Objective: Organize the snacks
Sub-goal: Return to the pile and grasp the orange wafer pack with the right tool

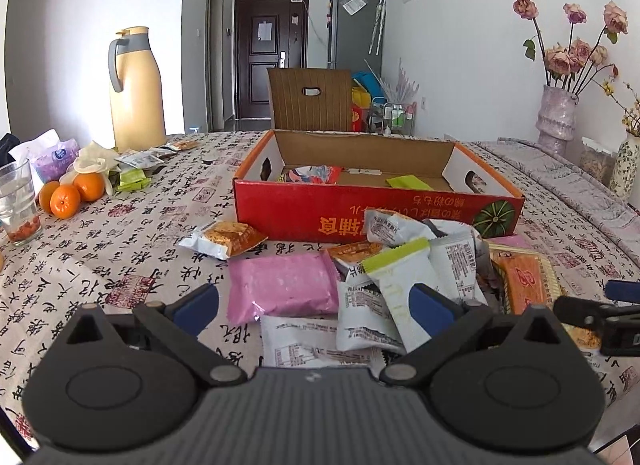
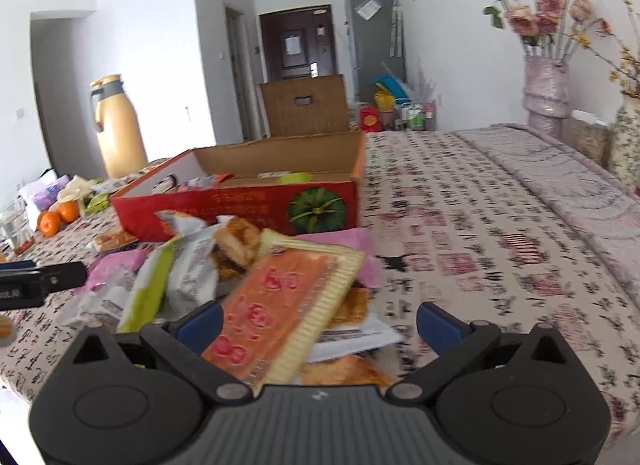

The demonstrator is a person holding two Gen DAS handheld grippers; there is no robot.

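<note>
A big table (image 1: 120, 233) wears a cloth with black writing on it. On it sits a red box (image 1: 376, 213) with its top open (a few snacks already lie inside). Just in front of the box is a messy pile of snack packs (image 1: 404, 265). A pink pack (image 1: 284, 285) lies at the pile's left side. The left gripper (image 1: 316, 305) hangs over the pile, jaws wide apart, holding nothing. The right gripper (image 2: 320, 325) is spread wide too, with an orange pack (image 2: 276, 305) lying between its fingers.
</note>
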